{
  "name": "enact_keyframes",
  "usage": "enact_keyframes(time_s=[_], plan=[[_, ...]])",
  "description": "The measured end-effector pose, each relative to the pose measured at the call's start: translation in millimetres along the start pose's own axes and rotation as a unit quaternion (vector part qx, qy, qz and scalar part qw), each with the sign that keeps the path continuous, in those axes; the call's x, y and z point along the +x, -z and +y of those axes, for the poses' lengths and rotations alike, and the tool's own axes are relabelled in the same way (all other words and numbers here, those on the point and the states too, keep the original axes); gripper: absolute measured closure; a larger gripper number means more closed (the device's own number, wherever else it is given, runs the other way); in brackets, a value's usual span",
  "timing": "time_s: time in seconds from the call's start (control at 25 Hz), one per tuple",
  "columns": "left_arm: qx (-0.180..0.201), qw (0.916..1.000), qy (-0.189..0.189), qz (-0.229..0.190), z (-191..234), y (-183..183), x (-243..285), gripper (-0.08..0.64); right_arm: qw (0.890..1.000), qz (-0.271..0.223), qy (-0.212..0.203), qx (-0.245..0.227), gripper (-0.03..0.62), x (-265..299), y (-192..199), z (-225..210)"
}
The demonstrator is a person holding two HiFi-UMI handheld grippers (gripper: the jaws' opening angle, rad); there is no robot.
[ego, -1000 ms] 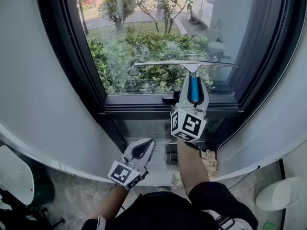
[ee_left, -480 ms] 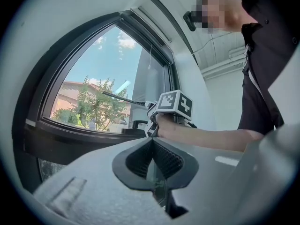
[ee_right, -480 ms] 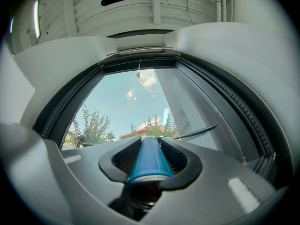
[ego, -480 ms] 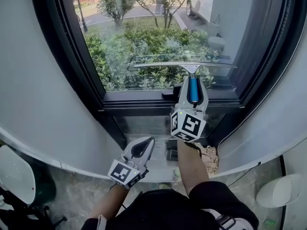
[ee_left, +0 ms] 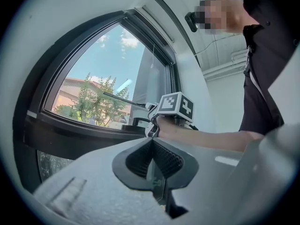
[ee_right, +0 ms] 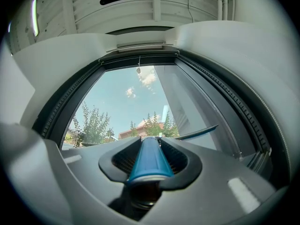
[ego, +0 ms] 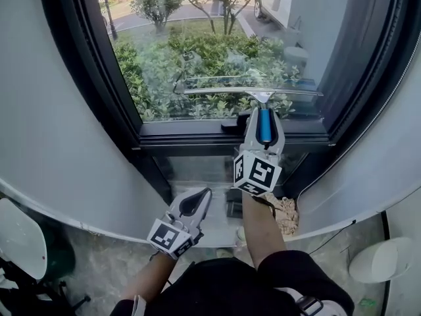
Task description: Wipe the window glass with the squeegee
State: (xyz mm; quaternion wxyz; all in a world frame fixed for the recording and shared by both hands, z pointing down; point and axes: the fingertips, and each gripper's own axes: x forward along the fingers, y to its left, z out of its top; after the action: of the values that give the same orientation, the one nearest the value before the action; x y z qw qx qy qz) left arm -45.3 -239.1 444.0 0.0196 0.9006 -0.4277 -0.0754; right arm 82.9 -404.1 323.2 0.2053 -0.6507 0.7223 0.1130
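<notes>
A squeegee [ego: 253, 92] with a blue handle [ee_right: 149, 159] and a long metal blade lies flat against the lower window glass [ego: 197, 51]. My right gripper [ego: 263, 124] is shut on the blue handle, raised to just above the dark sill. In the right gripper view the blade's end [ee_right: 197, 134] shows to the right of the jaws. My left gripper [ego: 195, 203] hangs lower, below the sill, jaws shut and holding nothing. In the left gripper view its shut jaws [ee_left: 152, 159] point toward the window, with the right gripper's marker cube [ee_left: 175, 107] beyond.
A black window frame [ego: 99, 78] surrounds the glass, with a dark sill [ego: 197, 140] at the bottom. A crumpled beige cloth [ego: 284, 214] lies on the ledge by my right forearm. White curved walls [ego: 52, 143] flank the window.
The squeegee and right gripper have held their place on the lower glass while the view drifted slightly. The left gripper has stayed put.
</notes>
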Motion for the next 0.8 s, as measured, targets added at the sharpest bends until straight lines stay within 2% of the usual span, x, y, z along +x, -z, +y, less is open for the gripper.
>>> enact_keyframes(time_s=[0.8], plan=[[-0.001, 1.0, 0.001, 0.007, -1.2, 4.0, -4.0, 0.56, 0.999, 0.033, 0.002, -0.005, 0.46, -13.4, 26.1, -1.8]])
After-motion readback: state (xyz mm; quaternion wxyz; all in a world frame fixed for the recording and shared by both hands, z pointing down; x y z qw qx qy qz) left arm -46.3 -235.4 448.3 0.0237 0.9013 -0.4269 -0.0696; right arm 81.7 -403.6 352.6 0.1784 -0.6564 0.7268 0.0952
